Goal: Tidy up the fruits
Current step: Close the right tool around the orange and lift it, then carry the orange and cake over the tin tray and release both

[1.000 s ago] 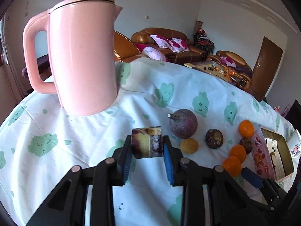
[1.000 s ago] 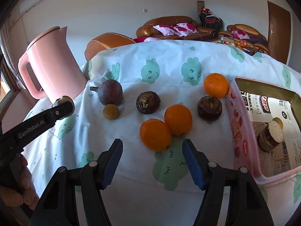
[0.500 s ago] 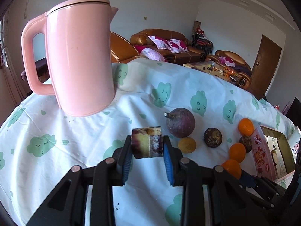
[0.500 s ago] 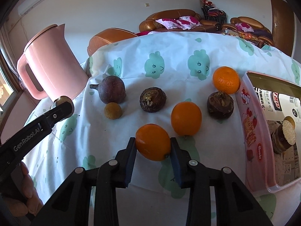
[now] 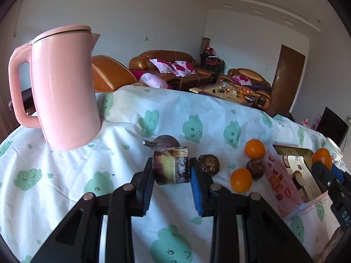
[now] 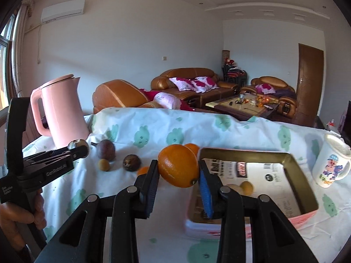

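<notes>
My right gripper (image 6: 178,175) is shut on an orange (image 6: 178,168) and holds it in the air at the left rim of the pink box (image 6: 294,160); the orange also shows in the left wrist view (image 5: 321,158). My left gripper (image 5: 171,174) is shut on a dark purple-and-yellow fruit chunk (image 5: 171,167) above the cloth. On the table lie a purple fruit (image 6: 106,149), a small yellow fruit (image 6: 103,165), a dark brown fruit (image 6: 131,162), and two oranges (image 5: 255,148) (image 5: 241,180). The box holds a small yellow fruit (image 6: 246,187).
A pink kettle (image 5: 63,87) stands at the back left of the table. A white cartoon mug (image 6: 332,164) stands right of the box. The table has a white cloth with green prints (image 5: 65,175). Sofas (image 6: 186,81) and a coffee table are behind.
My right gripper has lifted the orange off the cloth and carried it right, up to the box. My left gripper has kept its chunk and shifted slightly right.
</notes>
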The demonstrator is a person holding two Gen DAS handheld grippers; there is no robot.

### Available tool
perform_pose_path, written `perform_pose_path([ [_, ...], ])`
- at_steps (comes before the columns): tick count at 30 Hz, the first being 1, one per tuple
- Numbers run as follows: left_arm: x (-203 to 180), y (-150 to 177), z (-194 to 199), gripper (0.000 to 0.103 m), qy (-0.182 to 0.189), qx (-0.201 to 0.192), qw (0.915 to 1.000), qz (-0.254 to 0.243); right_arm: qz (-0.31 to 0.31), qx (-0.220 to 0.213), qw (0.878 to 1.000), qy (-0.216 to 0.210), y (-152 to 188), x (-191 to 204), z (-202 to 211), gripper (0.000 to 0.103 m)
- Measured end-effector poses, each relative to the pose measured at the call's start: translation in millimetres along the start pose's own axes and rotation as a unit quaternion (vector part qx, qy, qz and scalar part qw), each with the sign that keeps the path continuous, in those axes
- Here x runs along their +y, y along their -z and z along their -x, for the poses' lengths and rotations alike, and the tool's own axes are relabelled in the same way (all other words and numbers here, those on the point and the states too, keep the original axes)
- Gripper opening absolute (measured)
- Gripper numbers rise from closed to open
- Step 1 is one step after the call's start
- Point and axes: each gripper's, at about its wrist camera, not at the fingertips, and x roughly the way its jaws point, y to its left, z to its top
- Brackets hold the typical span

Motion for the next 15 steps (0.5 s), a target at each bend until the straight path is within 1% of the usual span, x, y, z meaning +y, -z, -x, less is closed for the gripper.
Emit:
perform_pose_path([
  [2, -9.9, 2.5, 0.9, 0.033, 0.01, 0.0, 0.9999, -0.008, -0.006, -0.005, 1.0, 0.02, -1.5, -17.6, 2.2, 0.037],
  [6, -29.0, 7.1, 2.3, 0.033, 0.033, -0.002, 0.9991, -0.025, -0.023, -0.003, 0.999, 0.045, -2.4, -48.9, 3.6, 0.037],
  [10, -51.0, 11.2, 8.3, 0.033, 0.047, -0.007, 0.9977, -0.048, -0.048, 0.004, 0.997, 0.053, 0.2, -75.1, 4.5, 0.037],
  [15, -79.3, 11.0, 13.8, 0.033, 0.07, -0.011, 0.9957, -0.061, -0.052, -0.001, 0.996, 0.069, 2.0, -93.7, 8.7, 0.037],
])
